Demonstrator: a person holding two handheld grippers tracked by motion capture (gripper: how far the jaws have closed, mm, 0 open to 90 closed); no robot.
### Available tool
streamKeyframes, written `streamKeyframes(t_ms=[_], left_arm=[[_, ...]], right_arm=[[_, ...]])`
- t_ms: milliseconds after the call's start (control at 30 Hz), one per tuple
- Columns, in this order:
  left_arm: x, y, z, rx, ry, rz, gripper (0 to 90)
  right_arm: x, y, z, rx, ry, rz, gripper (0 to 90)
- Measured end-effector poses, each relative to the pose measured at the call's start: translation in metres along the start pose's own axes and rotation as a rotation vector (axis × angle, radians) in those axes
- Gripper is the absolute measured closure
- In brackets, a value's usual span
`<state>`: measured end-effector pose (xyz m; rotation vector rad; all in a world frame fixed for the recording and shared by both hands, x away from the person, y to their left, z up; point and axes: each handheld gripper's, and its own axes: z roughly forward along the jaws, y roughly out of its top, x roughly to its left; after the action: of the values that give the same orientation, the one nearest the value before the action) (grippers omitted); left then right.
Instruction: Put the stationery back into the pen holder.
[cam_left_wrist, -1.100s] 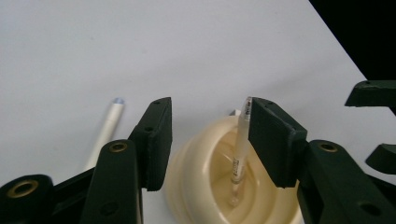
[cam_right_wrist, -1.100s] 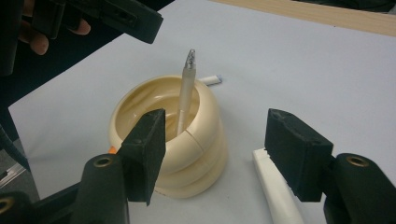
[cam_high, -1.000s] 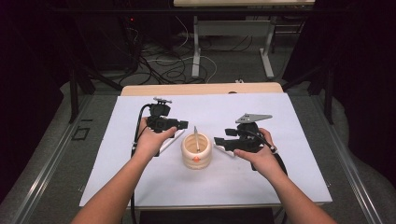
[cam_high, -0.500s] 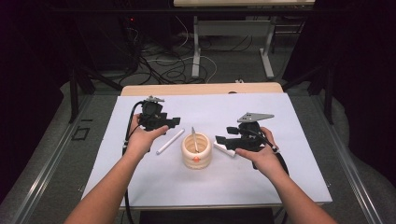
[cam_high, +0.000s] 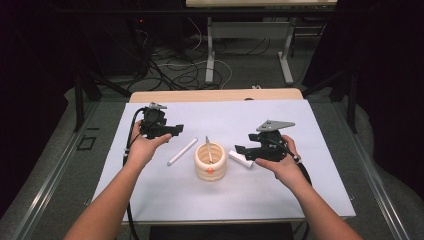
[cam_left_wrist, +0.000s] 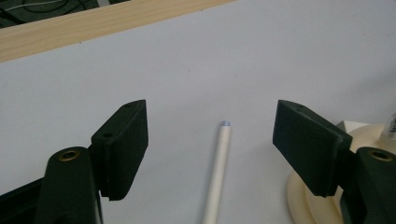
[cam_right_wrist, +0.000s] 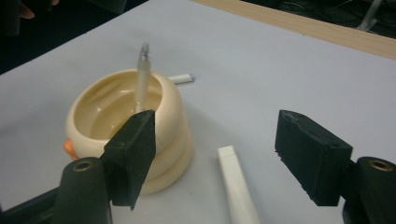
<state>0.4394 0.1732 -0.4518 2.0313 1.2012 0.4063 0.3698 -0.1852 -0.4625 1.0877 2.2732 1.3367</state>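
Observation:
A cream ribbed cup (cam_high: 210, 165) stands mid-table with a thin clear pen (cam_high: 207, 146) upright in it. A white stick (cam_high: 182, 151) lies on the sheet to its left. My left gripper (cam_high: 179, 129) hovers behind that stick. Its jaws have just been opening, and the stick (cam_left_wrist: 217, 172) lies on the sheet below the gap, untouched. A short white marker (cam_high: 241, 159) lies right of the cup. My right gripper (cam_high: 240, 150) is just above it. Its jaws have also just been opening, and the marker (cam_right_wrist: 238, 186) rests on the sheet between them, free of the pads. The cup (cam_right_wrist: 116, 112) is at its left jaw.
A white sheet (cam_high: 280, 200) covers the table, with a wooden strip (cam_high: 215, 95) along the far edge. Beyond it are a dark floor, cables and the legs of another table (cam_high: 210, 50).
My left hand has drawn back to the left, away from the cup, and its jaws have widened. The right gripper has stayed in place and its jaws have spread.

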Motion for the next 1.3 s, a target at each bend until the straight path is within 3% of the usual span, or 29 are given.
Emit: streamKeyframes(t_ms=[200, 300, 600, 733, 900, 1033, 1300], left_arm=[[0.005, -0.006, 0.008, 0.038, -0.019, 0.004, 21.8], [0.007, -0.01, 0.015, 0.066, -0.024, 0.027, 22.7], [0.003, -0.019, 0.034, 0.173, -0.038, 0.137, 30.3], [0.001, -0.023, 0.042, 0.242, -0.052, 0.177, 33.1], [-0.001, -0.026, 0.051, 0.292, -0.063, 0.212, 35.8], [-0.004, -0.028, 0.056, 0.314, -0.063, 0.217, 38.7], [-0.006, -0.032, 0.065, 0.358, -0.075, 0.217, 54.3]], right_arm=[[-0.007, -0.005, 0.004, 0.019, -0.036, -0.002, 26.4], [-0.01, -0.006, 0.004, 0.028, -0.048, -0.004, 25.1], [-0.013, -0.007, 0.003, 0.035, -0.054, 0.018, 25.1], [-0.013, -0.007, 0.003, 0.032, -0.053, 0.025, 25.1], [-0.014, -0.007, 0.002, 0.034, -0.054, 0.024, 25.1], [-0.015, -0.007, 0.002, 0.034, -0.056, 0.023, 25.1], [-0.014, -0.008, 0.003, 0.036, -0.053, 0.021, 25.1]])
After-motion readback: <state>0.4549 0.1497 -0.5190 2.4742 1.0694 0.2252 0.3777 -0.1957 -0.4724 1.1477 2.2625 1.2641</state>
